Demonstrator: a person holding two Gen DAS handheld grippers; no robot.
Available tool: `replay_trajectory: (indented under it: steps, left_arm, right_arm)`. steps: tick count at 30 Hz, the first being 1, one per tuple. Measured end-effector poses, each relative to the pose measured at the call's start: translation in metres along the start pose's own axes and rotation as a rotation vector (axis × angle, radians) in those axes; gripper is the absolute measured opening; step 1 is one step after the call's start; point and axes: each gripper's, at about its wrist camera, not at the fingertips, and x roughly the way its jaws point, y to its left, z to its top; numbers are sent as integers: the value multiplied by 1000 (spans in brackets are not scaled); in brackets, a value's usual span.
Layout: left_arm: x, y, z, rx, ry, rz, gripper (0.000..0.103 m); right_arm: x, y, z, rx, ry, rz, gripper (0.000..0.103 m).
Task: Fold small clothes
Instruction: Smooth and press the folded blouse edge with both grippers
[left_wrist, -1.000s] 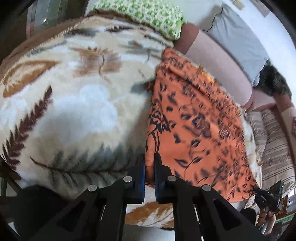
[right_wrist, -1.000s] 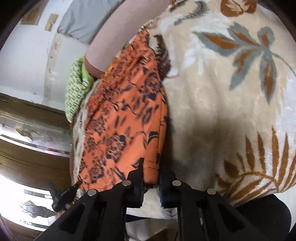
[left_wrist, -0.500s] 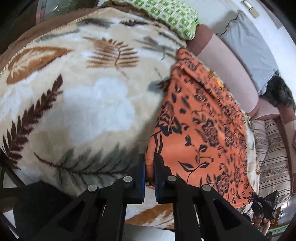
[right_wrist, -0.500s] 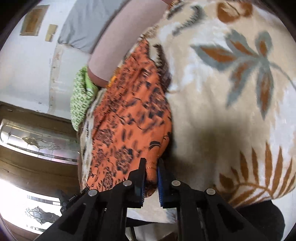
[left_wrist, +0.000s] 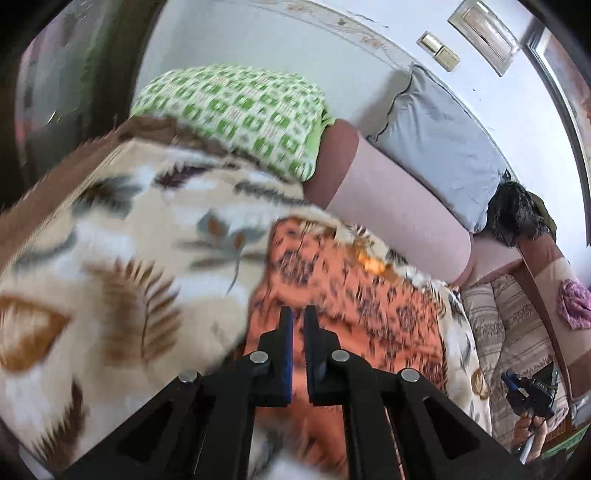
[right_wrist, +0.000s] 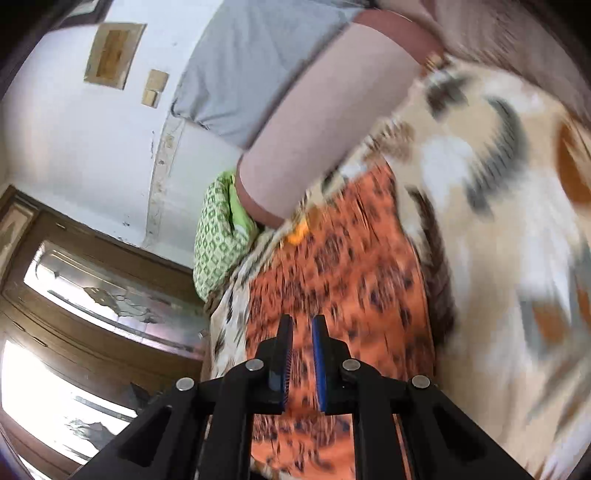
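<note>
1. My left tongs show a narrow gap between the blue pads; I see orange through it, but with the blur I cannot tell whether any cloth is pinched.
2. My right tongs stand slightly wider apart, the printed cloth visible in the slot, and I cannot tell whether they have hold of it.
3. The orange garment with its dark floral print lies spread on the leaf-patterned blanket, running from both tongs toward 12 o'clock in the left view; in the right view it fills the area from 6 to 12 o'clock.
4. At 1 o'clock in the left view a pink bolster lies beyond the garment's far edge, with a grey pillow behind it.
5. A green checked cushion sits at 11 o'clock.
6. Both views are motion-blurred.
</note>
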Motion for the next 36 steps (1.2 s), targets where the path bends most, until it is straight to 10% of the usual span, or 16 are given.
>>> replay_trajectory:
  steps: [4, 5, 6, 18, 22, 24, 30, 33, 35, 36]
  left_arm:
    - [8, -12, -5, 69, -13, 6, 5]
    - [10, -11, -16, 74, -3, 8, 5]
    - [11, -8, -26, 73, 16, 10, 5]
    - [0, 64, -150, -78, 269, 152, 56]
    - [7, 65, -162, -98, 306, 114, 56]
    - [14, 66, -168, -106, 341, 140, 55]
    - [18, 60, -182, -89, 383, 136, 55]
    - [25, 61, -182, -77, 397, 137, 8]
    - [25, 62, -180, -86, 389, 120, 7]
    - [22, 60, -178, -74, 373, 115, 7]
  right_arm:
    - [21, -5, -14, -40, 120, -110, 33]
    - [21, -14, -28, -31, 161, -141, 69]
    - [19, -23, -46, -23, 191, -175, 82]
    - [-12, -77, -181, 134, 263, -207, 80]
    - [8, -74, -186, 145, 266, -188, 64]
    - [15, -67, -190, 125, 270, -184, 38]
    - [16, -77, -200, 173, 300, -181, 40]
    - [19, -82, -201, 182, 294, -177, 42]
    - [19, -84, -199, 199, 276, -149, 35]
    - [18, -83, -197, 191, 263, -149, 14]
